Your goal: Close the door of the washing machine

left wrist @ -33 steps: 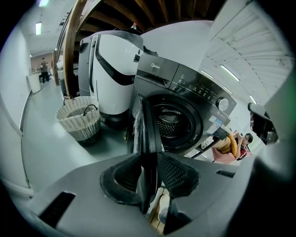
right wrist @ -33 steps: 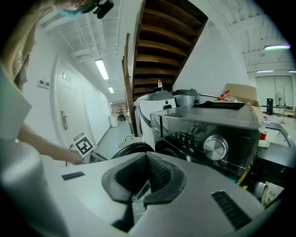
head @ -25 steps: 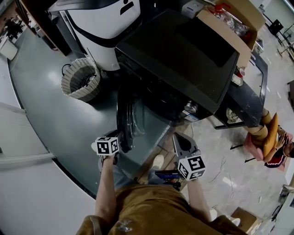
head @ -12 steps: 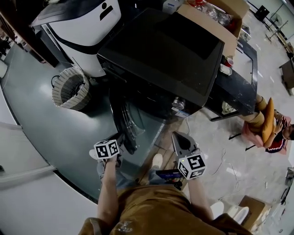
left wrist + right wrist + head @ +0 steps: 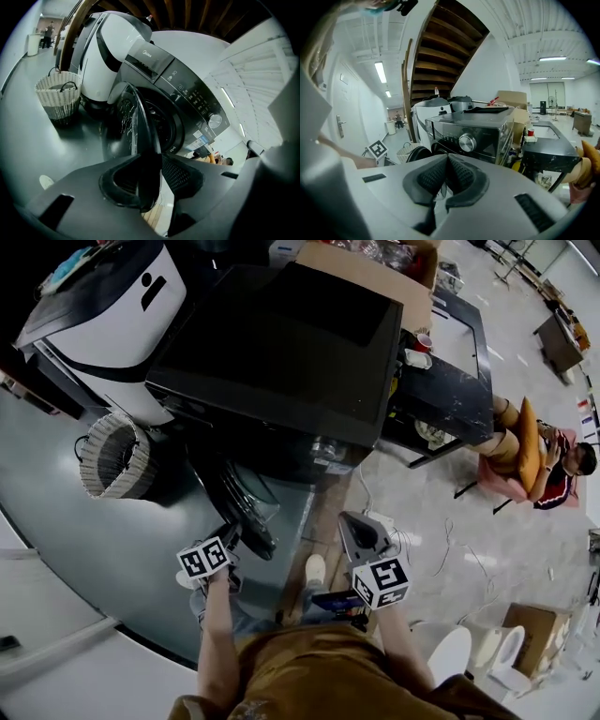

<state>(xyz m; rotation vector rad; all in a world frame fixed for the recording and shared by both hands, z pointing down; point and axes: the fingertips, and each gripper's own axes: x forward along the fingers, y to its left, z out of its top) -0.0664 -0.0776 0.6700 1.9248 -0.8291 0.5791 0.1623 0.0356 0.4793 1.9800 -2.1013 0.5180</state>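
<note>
The dark grey washing machine [image 5: 281,343] stands in front of me with its round glass door [image 5: 239,512] swung open to the left. My left gripper [image 5: 228,532] is at the door's outer edge. In the left gripper view the door [image 5: 136,122] runs edge-on between the jaws of that gripper [image 5: 157,157], which are opening, and the drum opening [image 5: 164,126] shows behind it. My right gripper [image 5: 356,526] hovers right of the door, shut and empty. In its own view the right gripper [image 5: 446,157] points at the machine's control dial [image 5: 467,142].
A woven laundry basket [image 5: 112,457] stands on the grey floor left of the machine, beside a white appliance [image 5: 103,315]. A black table [image 5: 441,381] and a cardboard box [image 5: 375,268] flank the machine's right. A seated person [image 5: 553,465] is further right.
The head view has swung, so the machine sits higher and further left. Both grippers shifted slightly with it. The left one stays at the door's edge and the right one stays shut.
</note>
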